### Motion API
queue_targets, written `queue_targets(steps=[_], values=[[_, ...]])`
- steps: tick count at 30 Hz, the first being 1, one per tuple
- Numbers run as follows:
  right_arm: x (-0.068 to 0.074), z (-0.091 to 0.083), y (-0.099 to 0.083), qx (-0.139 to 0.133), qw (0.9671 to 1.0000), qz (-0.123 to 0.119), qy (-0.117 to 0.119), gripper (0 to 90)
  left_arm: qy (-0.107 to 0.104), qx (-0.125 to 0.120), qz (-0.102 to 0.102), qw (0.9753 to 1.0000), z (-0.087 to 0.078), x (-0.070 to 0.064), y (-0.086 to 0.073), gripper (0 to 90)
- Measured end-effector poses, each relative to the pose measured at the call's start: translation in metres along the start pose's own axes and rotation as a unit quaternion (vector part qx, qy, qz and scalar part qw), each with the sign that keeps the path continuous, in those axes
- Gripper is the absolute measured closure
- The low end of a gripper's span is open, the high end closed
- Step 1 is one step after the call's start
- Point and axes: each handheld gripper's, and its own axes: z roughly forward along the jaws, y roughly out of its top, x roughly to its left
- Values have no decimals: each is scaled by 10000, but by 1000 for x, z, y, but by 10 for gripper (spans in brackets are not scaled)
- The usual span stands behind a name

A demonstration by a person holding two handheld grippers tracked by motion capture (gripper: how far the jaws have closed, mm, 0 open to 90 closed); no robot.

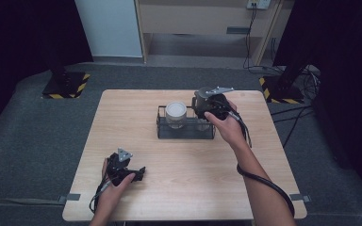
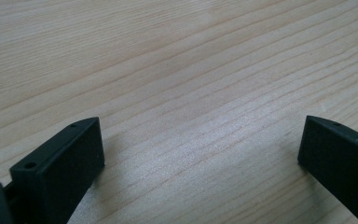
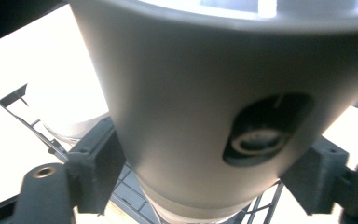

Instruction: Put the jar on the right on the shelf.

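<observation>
A black wire basket (image 1: 160, 126) stands at the middle back of the wooden table (image 1: 193, 188). In its left half sits a jar with a white lid (image 1: 176, 111). My right gripper (image 1: 202, 115) is over the basket's right half, shut on a grey tapered container (image 3: 191, 116) with a dark oval recess in its side. In the right gripper view both jaws press the container's sides, with the basket wires (image 3: 18, 100) below. My left gripper (image 1: 139, 173) lies on the table near the front left, open. Its fingers (image 2: 70, 158) are spread wide over bare wood.
Two black stands with yellow-black striped bases (image 1: 66, 87) (image 1: 283, 92) are on the grey floor behind the table. A pale cabinet (image 1: 202, 19) and trailing cables (image 1: 252, 47) are at the back. A cable (image 1: 264, 181) runs from my right gripper along the forearm.
</observation>
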Motion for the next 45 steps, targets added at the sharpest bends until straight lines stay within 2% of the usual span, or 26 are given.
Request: queue_targets(steps=[5, 10, 14, 19, 25, 30, 38, 45], values=[[0, -3, -2, -14, 10000, 76, -33, 110, 0, 3, 2, 10000, 0, 0, 0, 0], [0, -8, -4, -5, 10000, 17, -97, 77, -8, -1, 10, 10000, 0, 0, 0, 0], [0, -13, -6, -33, 9999, -39, -110, 58, -9, -1, 11, 10000, 0, 0, 0, 0], [3, -23, -7, -67, 9999, -157, -20, 42, -14, -2, 17, 10000, 0, 0, 0, 0], [8, -36, -12, 12, 9996, -299, 8, 28, -29, -1, 34, 10000, 0, 1, 0, 0], [9, -46, -17, -89, 9994, -335, 57, 26, -30, -1, 36, 10000, 0, 1, 0, 0], [10, -66, -32, -167, 9992, -364, 70, 27, -56, 0, 62, 10000, 1, 1, 1, 0], [10, -78, -56, -158, 9992, -373, 32, 31, -55, 1, 62, 10000, 1, 1, 1, 0]])
